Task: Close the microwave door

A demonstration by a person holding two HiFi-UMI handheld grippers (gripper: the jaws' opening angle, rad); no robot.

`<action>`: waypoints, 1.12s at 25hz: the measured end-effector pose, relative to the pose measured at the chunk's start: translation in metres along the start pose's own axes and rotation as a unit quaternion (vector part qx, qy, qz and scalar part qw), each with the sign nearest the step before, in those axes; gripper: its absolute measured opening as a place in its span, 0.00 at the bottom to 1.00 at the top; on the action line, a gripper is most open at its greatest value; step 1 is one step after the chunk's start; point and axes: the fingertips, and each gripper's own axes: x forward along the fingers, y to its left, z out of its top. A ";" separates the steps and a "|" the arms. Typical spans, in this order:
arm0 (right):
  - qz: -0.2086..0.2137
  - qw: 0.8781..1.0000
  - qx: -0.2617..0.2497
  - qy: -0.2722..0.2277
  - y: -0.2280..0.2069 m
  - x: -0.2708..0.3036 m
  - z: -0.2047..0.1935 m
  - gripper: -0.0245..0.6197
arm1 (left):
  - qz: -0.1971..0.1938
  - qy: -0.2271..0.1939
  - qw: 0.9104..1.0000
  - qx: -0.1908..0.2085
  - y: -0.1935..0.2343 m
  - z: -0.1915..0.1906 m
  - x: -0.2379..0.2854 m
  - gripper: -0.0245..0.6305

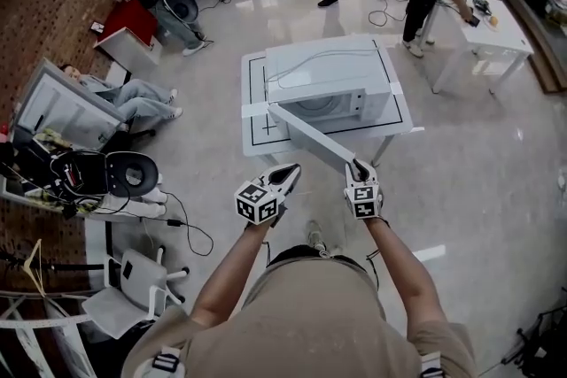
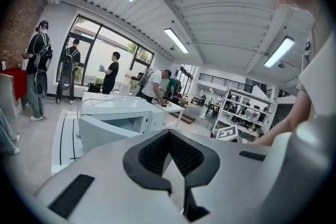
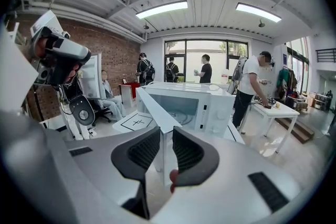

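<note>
My right gripper (image 1: 358, 167) clamps the free edge of the flat white microwave door (image 1: 310, 135), which stands swung out from the white boxy microwave (image 1: 330, 75) on the white line-marked table (image 1: 255, 115). My left gripper (image 1: 289, 174) is closed on nothing, near the door.

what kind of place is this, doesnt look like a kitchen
Probably an open lab or workshop rather than a home kitchen: the white box-shaped microwave stands alone on a small white table with black line markings in the middle of a glossy floor, with open metal shelving and a red brick wall nearby.
</note>
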 end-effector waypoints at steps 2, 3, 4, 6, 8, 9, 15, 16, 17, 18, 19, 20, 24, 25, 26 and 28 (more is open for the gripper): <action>-0.008 1.000 0.001 -0.001 -0.006 0.005 0.002 0.16 | -0.009 0.001 1.000 0.005 0.006 0.003 0.008 0.04; -0.012 1.000 0.004 -0.002 -0.009 0.007 0.002 0.16 | -0.011 0.002 1.000 0.007 0.010 0.004 0.010 0.04; -0.015 1.000 0.006 -0.004 -0.012 0.009 0.002 0.16 | -0.013 0.002 1.000 0.009 0.014 0.005 0.012 0.04; -0.021 1.000 0.007 -0.008 -0.016 0.013 0.003 0.16 | -0.013 0.004 1.000 0.013 0.024 0.005 0.014 0.04; -0.027 1.000 0.000 -0.012 -0.023 0.017 0.004 0.16 | -0.012 0.004 1.000 0.014 0.035 0.005 0.016 0.04; -0.030 0.999 -0.006 -0.014 -0.026 0.020 0.006 0.16 | -0.010 0.004 1.000 0.013 0.041 0.005 0.017 0.04; -0.048 0.998 -0.022 -0.019 -0.045 0.031 0.013 0.16 | -0.011 0.006 1.000 0.006 0.067 0.007 0.023 0.04; -0.051 0.998 -0.025 -0.020 -0.047 0.033 0.014 0.16 | -0.012 0.005 1.000 0.006 0.070 0.008 0.025 0.04; -0.053 0.998 -0.026 -0.021 -0.050 0.035 0.015 0.16 | -0.014 0.005 1.000 0.006 0.073 0.008 0.026 0.04; -0.055 0.998 -0.027 -0.021 -0.054 0.037 0.015 0.17 | -0.016 0.005 1.000 0.007 0.076 0.008 0.028 0.04; -0.057 0.998 -0.028 -0.022 -0.057 0.040 0.016 0.17 | -0.018 0.005 1.000 0.008 0.080 0.008 0.029 0.04; -0.059 0.998 -0.029 -0.024 -0.059 0.042 0.017 0.17 | -0.019 0.006 1.000 0.009 0.083 0.009 0.031 0.04; -0.071 0.996 -0.035 -0.030 -0.069 0.051 0.025 0.19 | -0.023 0.006 1.000 0.010 0.096 0.012 0.038 0.04; -0.075 0.996 -0.036 -0.029 -0.072 0.055 0.025 0.19 | -0.024 0.008 1.000 0.011 0.099 0.012 0.040 0.04; -0.079 0.996 -0.037 -0.028 -0.075 0.059 0.026 0.19 | -0.026 0.009 1.000 0.012 0.101 0.012 0.043 0.04; -0.086 0.995 -0.037 -0.024 -0.078 0.065 0.025 0.21 | -0.027 0.011 0.999 0.012 0.103 0.012 0.046 0.04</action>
